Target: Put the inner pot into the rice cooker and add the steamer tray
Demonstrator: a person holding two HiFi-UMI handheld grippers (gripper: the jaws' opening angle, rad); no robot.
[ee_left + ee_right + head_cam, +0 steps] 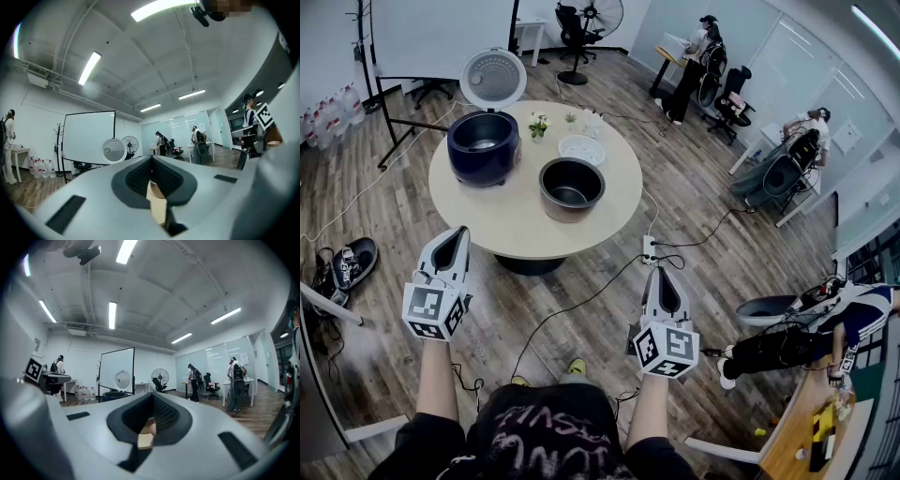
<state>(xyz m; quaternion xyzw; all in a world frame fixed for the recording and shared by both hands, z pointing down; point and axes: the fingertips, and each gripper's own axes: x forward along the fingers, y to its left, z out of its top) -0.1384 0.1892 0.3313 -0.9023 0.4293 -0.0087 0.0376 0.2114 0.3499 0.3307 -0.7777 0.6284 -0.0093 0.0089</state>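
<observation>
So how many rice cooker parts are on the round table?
3: dark blue rice cooker body at left, black metal inner pot nearer centre, white round steamer tray behind it.

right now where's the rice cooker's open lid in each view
Head view: lid upper left, upright behind the rice cooker.
Left gripper view: lid left of centre, just below mid-height.
Right gripper view: lid left of centre, just below mid-height.
Shared landmark: the standing fan, right of the lid in all three.

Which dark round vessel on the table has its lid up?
The dark blue rice cooker at left; the black metal inner pot has no lid.
</observation>
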